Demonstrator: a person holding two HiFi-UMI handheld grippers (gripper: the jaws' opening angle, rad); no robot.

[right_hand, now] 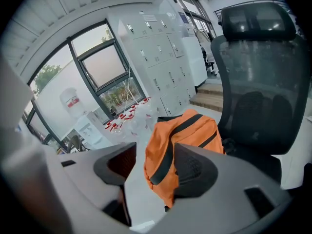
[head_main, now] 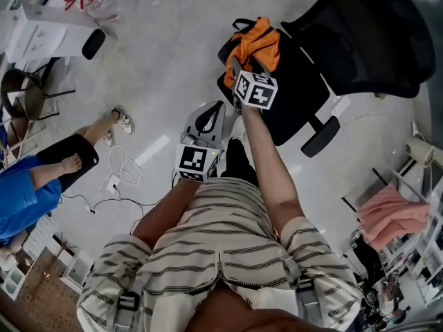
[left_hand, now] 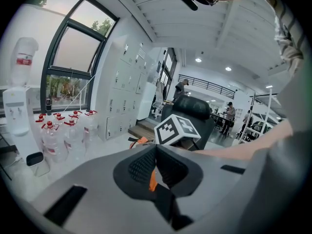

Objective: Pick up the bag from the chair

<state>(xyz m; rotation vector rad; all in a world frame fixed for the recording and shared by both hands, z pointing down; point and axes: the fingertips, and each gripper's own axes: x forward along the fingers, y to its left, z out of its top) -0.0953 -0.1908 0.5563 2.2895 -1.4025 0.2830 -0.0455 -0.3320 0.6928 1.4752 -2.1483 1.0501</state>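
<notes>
**Right jaws wide at the orange bag, left jaws together**

At the far left of the head view we see a person in blue (head_main: 24, 196) at the frame's edge, and a white cable (head_main: 118, 175) looped on the pale floor (head_main: 166, 54) near them. In the left gripper view, water bottles (left_hand: 58, 135) with red caps stand by the window.

Next comes the left gripper (head_main: 210, 116), held low over the floor and well short of the chair. In its own view its jaws meet along one line and grip nothing. A thin orange sliver shows low between them, and we cannot tell what it is.

To its right, the right gripper (head_main: 237, 66) reaches out on a bare forearm to the bag (head_main: 257, 45). Its own view shows the right gripper (right_hand: 156, 167) with jaws spread wide. The orange bag (right_hand: 181, 140), crossed by black straps, sits in the gap, and neither pad clamps it.

The bag lies slumped on the near edge of the black chair (head_main: 304, 99), its lower end drooping past the seat. The chair's mesh back (right_hand: 258, 82) rises behind it.

Furthest right in the head view, a pink cloth (head_main: 391, 216) lies among the clutter.
</notes>
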